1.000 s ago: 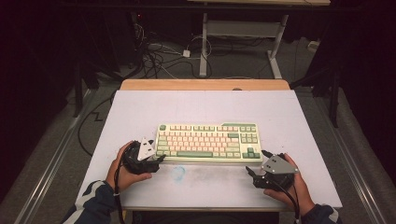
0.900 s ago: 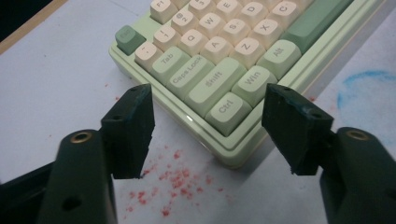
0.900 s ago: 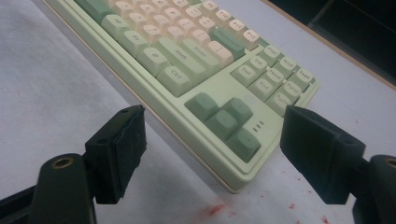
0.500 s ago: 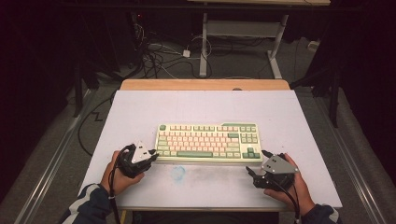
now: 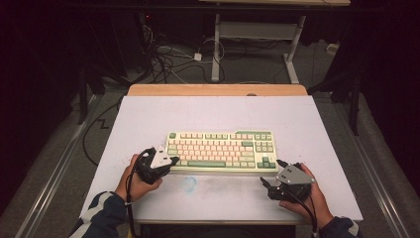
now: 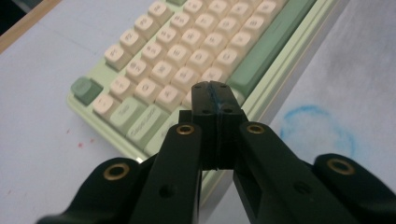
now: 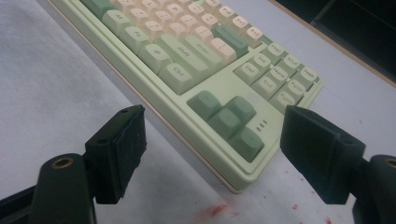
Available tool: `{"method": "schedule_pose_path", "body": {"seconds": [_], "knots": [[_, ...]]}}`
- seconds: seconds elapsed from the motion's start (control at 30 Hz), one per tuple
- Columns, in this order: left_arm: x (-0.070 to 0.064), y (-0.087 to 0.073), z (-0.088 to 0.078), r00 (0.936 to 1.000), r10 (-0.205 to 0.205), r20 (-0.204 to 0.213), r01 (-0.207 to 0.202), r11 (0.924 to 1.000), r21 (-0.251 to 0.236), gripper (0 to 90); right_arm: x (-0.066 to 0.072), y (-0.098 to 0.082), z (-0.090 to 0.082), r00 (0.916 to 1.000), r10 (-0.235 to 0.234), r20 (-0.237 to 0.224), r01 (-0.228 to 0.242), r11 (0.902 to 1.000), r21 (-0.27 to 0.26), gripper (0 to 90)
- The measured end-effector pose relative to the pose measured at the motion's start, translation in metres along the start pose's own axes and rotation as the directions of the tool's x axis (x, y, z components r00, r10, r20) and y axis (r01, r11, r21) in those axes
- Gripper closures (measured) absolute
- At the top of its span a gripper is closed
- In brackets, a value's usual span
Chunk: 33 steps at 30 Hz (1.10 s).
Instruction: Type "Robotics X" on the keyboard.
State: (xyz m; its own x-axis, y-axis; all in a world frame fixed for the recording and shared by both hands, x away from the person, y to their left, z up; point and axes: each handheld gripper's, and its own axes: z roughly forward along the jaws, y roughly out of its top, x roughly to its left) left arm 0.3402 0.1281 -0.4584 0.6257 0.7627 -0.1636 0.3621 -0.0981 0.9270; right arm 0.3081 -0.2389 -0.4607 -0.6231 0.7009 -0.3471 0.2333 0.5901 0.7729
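A pale green keyboard [image 5: 220, 151] with cream and green keys lies flat in the middle of the white mat. My left gripper [image 5: 173, 160] is at its front left corner, tips over the bottom key row. In the left gripper view the jaws [image 6: 215, 88] have just been closing and now meet, with nothing between them, above the keyboard [image 6: 187, 51] near the space bar. My right gripper [image 5: 270, 172] stands open just off the front right corner. In the right gripper view its jaws [image 7: 219, 149] frame the arrow-key corner of the keyboard [image 7: 224, 116] without touching it.
A faint blue ring stain [image 5: 189, 183] marks the mat [image 5: 148, 119] in front of the keyboard, and red specks [image 7: 215, 211] lie near its right corner. A wooden table edge [image 5: 218, 89] runs along the far side. Cables [image 5: 168, 59] and desk legs [image 5: 216, 49] are on the floor beyond.
The left gripper's jaws have gone from wide open to shut, and that hand has shifted a little toward the keyboard's left corner. The right gripper has stayed in place.
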Motion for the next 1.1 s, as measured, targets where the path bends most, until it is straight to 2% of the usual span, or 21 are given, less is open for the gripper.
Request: {"method": "schedule_pose_path", "body": {"seconds": [0.33,0.63,0.83,1.1], "knots": [[-0.015,0.008,0.024,0.9995,0.014,0.027,-0.014,0.9999,0.006,87.1,0.000,0.000,0.000,1.0000,-0.001,-0.001,0.001,1.0000,0.002,23.4],[-0.026,0.010,0.043,0.9988,0.035,0.035,-0.036,0.9983,0.046,87.1,0.000,-0.001,0.001,1.0000,-0.006,-0.005,0.006,1.0000,0.003,23.4],[-0.034,0.007,0.051,0.9974,0.053,0.048,-0.056,0.9960,0.069,87.1,0.000,-0.001,0.001,0.9999,-0.008,-0.008,0.008,1.0000,0.005,23.4],[-0.035,0.002,0.055,0.9966,0.068,0.047,-0.072,0.9929,0.094,87.1,0.001,-0.001,0.002,0.9998,-0.013,-0.013,0.013,0.9999,0.009,23.4]]}}
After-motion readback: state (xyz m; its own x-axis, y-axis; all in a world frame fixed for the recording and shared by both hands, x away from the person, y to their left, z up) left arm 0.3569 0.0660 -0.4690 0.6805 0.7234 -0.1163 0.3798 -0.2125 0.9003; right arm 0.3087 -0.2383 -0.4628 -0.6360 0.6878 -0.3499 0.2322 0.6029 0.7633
